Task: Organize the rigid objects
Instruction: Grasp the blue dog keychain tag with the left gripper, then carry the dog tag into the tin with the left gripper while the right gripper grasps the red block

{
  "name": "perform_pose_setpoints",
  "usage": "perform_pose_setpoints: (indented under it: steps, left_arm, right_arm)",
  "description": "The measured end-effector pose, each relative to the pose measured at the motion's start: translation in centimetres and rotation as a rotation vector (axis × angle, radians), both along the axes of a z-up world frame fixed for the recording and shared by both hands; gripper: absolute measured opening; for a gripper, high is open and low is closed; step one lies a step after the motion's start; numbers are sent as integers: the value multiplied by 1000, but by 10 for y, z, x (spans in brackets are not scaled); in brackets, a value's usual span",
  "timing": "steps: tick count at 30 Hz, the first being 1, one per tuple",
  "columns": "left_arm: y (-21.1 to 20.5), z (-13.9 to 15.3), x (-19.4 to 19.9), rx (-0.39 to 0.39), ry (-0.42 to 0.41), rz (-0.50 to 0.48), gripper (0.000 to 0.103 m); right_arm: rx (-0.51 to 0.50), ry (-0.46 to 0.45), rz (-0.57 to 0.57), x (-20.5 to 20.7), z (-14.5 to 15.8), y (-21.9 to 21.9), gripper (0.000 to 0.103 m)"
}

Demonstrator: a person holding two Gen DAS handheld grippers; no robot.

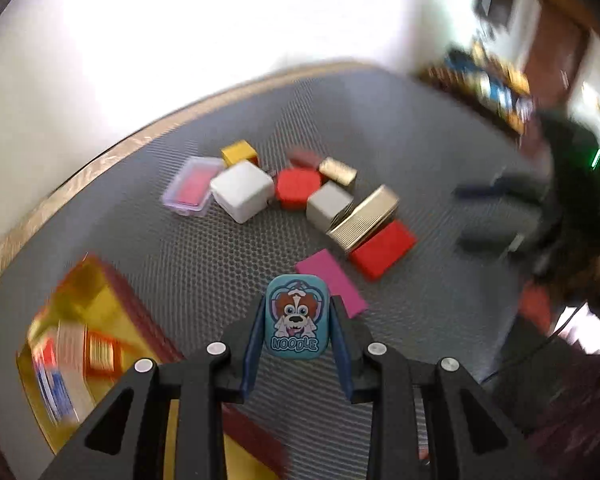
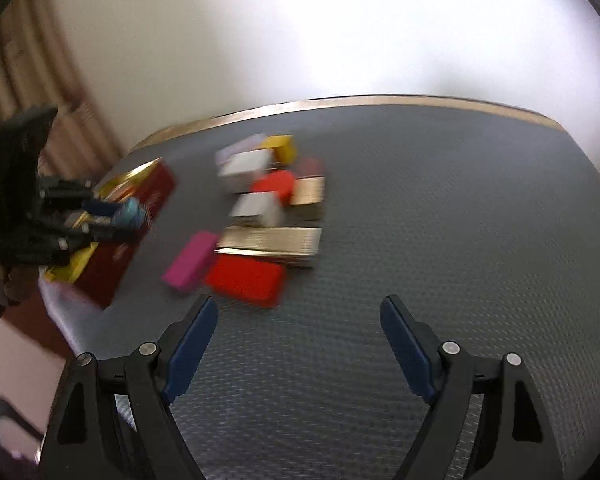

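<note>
A small teal tin (image 1: 297, 317) printed with a cartoon dog and the word NOODLE is hanging upright above the grey mat, pinched at its sides. Beyond it a loose cluster is lying on the bench: a flat magenta box (image 1: 331, 282), a red rectangular box (image 1: 383, 249), a ribbed gold box (image 1: 366, 217) tilting against a beige cube (image 1: 329, 205), a red octagonal box (image 1: 299, 187), a white cube (image 1: 242, 191), a clear-lidded pink case (image 1: 191, 187) and a yellow cube (image 1: 239, 153).
</note>
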State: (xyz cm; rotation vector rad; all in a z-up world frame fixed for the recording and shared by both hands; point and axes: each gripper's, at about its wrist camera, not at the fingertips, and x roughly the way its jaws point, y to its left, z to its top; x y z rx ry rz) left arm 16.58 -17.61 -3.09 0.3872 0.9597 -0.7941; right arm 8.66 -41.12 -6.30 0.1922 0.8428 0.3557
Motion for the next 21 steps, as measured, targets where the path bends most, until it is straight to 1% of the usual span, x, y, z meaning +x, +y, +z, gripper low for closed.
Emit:
perform_pose_setpoints:
  steps: [1, 2, 5, 6, 8, 9, 10, 13, 16, 19, 21]
  left_arm:
    - [5, 6, -9, -41, 14, 36, 31]
    - [11, 11, -17, -62, 17, 63, 31]
    - [21, 20, -42, -86, -24, 129, 31]
    - [24, 28, -45, -92, -34, 144, 31]
    - [31, 33, -64, -87, -69, 199, 31]
    - [30, 36, -67, -91, -70, 217, 31]
    - [36, 36, -72, -101, -60, 237, 31]
    - [50, 30, -76, -116, -30, 291, 31]
    - [61, 29, -81, -132, -14, 305, 31]
    - [65, 28, -84, -140, -14, 306, 31]
    - [68, 28, -86, -148, -14, 298, 31]
  right_arm:
    - [-4, -7, 40, 1, 1, 7, 81]
    - [-14, -13, 70, 3, 3, 13, 81]
    - [-37, 2, 147, 16, 3, 28, 81]
    - [-37, 17, 148, 20, 2, 31, 81]
    - [-10, 74, 120, 30, 0, 36, 81]
    - [-7, 88, 95, 32, 0, 39, 81]
    - [-15, 105, 50, 35, -1, 42, 81]
    - [-3, 133, -29, 38, -3, 52, 81]
    - [-50, 154, -84, 42, -9, 65, 81]
    - [-71, 171, -127, 47, -16, 69, 81]
    - [-88, 182, -135, 51, -20, 72, 80]
